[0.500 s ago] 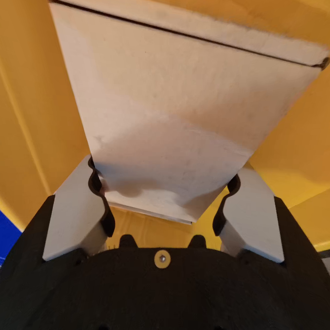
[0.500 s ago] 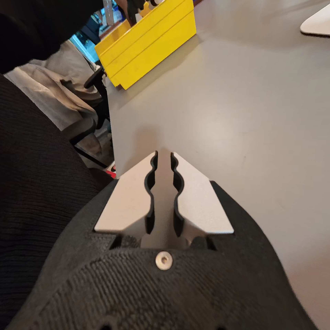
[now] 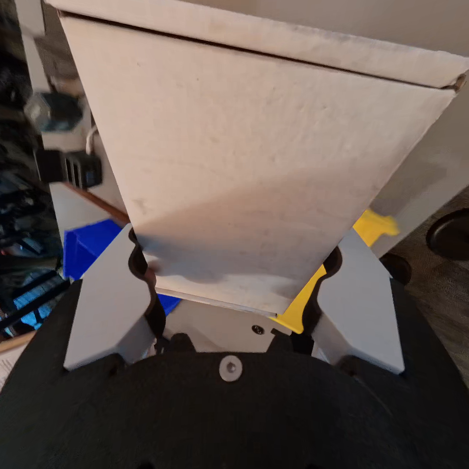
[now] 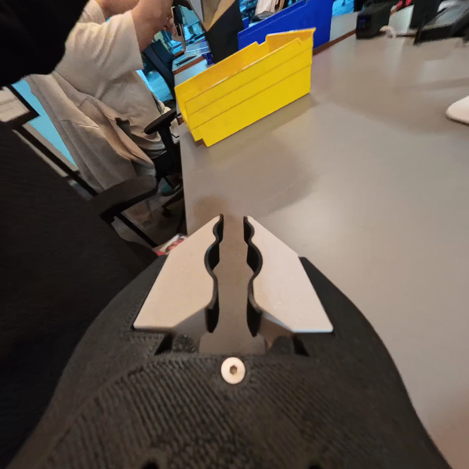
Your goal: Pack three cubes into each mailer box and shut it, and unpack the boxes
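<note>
Lifted clear of yellow plastic bin [image 4: 247, 92] since earlier frame: closed white cardboard mailer box [image 3: 243, 157], clamped in my left gripper [image 3: 234, 256]. Right gripper [image 4: 233, 223] idle, nearly closed, empty (over grey table [image 4: 355, 190]). Keep box level, grip firm, set down flat.

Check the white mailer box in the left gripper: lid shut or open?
Shut. The mailer box shows only a thin dark seam under its lid edge, no flap raised. The left gripper clamps its near end. Contents are hidden.
</note>
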A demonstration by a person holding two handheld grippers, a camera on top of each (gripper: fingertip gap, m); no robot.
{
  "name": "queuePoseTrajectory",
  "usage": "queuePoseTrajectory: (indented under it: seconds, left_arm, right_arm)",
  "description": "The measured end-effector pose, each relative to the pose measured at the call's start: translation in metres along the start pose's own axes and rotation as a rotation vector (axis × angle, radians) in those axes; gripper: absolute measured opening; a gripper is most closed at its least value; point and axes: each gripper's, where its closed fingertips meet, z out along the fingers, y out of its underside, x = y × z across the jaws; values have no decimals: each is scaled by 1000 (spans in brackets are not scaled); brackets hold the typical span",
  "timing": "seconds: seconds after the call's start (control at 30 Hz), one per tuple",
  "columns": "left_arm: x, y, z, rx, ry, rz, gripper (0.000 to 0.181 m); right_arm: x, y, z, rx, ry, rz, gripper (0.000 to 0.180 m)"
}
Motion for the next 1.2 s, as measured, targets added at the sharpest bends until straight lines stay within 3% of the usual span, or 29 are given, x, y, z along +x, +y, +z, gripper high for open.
queuePoseTrajectory:
  seconds: [0.07,0.17,0.27,0.37,0.47,0.6,0.63,0.87,0.93,1.07,1.2]
  left_arm:
    - [28,-42,-8,31,50,53,143]
    - [83,-109,3,87,170,152,143]
    - [139,-171,31,147,282,260,143]
    - [192,-221,57,191,399,351,143]
    - [222,-263,75,222,372,483,143]
    - [244,-296,82,218,383,562,143]
    - [249,-299,81,207,406,565,143]
    - [265,-299,91,93,410,668,142]
    - [263,-301,97,81,391,646,144]
    - [238,-331,71,393,269,446,141]
    - [201,-321,34,781,118,76,131]
  right_arm:
    - [4,-9,-7,26,87,-80,23]
    - [17,-32,-28,78,329,-341,66]
    - [10,-52,-46,91,555,-749,67]
    - [4,-47,-42,81,685,-1129,67]
    - [14,-32,-34,-26,775,-1404,62]
    - [35,-26,-44,-133,816,-1393,92]
    - [39,-25,-48,-155,830,-1425,93]
    - [34,-4,-43,-288,779,-1593,73]
    - [41,6,-45,-374,773,-1521,69]
    - [53,8,-64,-382,802,-1249,68]
    - [57,14,-81,-313,795,-1105,67]
